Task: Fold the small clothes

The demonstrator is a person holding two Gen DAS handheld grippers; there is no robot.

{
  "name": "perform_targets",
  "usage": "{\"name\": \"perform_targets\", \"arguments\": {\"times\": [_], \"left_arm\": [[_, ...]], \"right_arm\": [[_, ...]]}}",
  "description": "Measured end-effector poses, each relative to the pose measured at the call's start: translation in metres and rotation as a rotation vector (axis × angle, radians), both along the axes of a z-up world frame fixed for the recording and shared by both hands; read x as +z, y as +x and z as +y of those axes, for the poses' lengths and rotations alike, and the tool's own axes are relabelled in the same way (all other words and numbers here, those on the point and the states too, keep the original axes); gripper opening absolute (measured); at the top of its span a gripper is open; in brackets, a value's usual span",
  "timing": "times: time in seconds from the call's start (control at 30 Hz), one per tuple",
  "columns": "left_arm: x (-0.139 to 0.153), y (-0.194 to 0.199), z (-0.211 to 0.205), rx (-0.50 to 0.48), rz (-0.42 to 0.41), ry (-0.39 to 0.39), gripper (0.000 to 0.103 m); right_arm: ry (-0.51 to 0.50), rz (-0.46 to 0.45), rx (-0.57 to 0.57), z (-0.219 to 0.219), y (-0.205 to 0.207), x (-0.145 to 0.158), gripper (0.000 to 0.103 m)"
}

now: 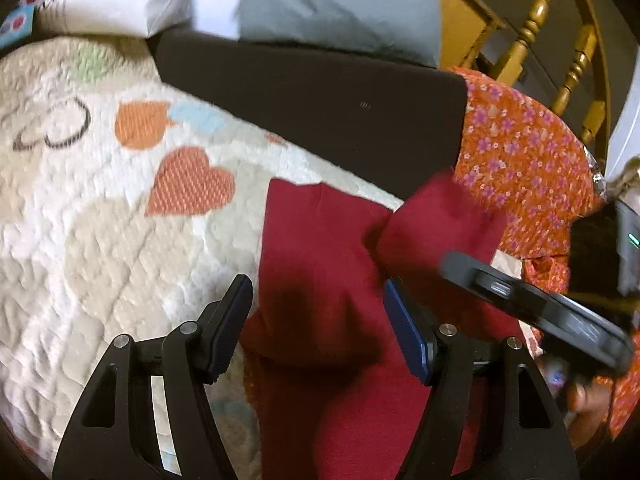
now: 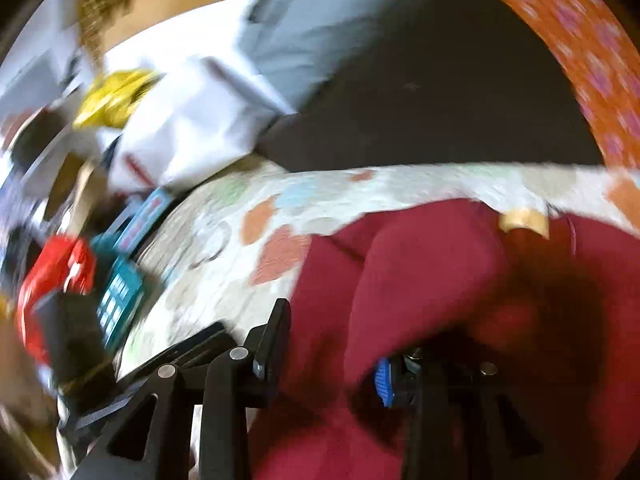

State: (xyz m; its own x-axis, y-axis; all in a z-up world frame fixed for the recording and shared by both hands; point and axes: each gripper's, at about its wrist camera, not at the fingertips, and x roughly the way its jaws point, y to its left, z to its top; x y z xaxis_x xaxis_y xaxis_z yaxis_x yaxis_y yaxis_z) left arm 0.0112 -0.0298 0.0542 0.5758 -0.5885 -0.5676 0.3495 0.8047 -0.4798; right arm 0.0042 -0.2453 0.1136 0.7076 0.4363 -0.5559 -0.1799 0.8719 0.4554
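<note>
The left gripper hangs spread over the red garment, pinching nothing. The right gripper also looks spread, though red cloth drapes over its blue finger and blur hides any grip. The garment lies on the heart quilt, a flap raised toward 2 o'clock of the left gripper. An orange floral cloth sits beyond. To fold well, I judge: pin the flat part, lay the flap across squarely, then smooth it.
</note>
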Motion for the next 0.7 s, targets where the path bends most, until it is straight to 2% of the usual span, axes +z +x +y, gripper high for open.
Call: {"name": "perform_targets", "arguments": {"times": [0.07, 0.17, 0.27, 0.5, 0.57, 0.63, 0.7], "left_arm": [[-0.002, 0.0, -0.002, -0.01, 0.017, -0.005, 0.068], [-0.001, -0.003, -0.007, -0.023, 0.02, -0.015, 0.068], [-0.001, -0.005, -0.009, -0.021, 0.011, -0.013, 0.073], [-0.009, 0.003, -0.011, 0.015, 0.045, -0.047, 0.076], [-0.01, 0.005, -0.014, 0.018, 0.041, -0.045, 0.076], [-0.009, 0.006, -0.019, 0.012, 0.03, -0.03, 0.075], [-0.005, 0.011, -0.028, 0.001, 0.012, -0.014, 0.067]], "right_arm": [[-0.036, -0.026, 0.016, -0.003, -0.017, 0.004, 0.037], [-0.093, -0.011, -0.003, -0.019, -0.044, 0.001, 0.038], [-0.123, 0.012, -0.044, -0.044, -0.075, -0.002, 0.038], [-0.105, 0.007, -0.261, -0.121, -0.146, 0.002, 0.039], [-0.144, 0.03, -0.375, -0.145, -0.16, 0.0, 0.039], [-0.138, 0.074, -0.473, -0.168, -0.165, -0.006, 0.039], [-0.076, 0.112, -0.535, -0.188, -0.165, -0.013, 0.039]]}}
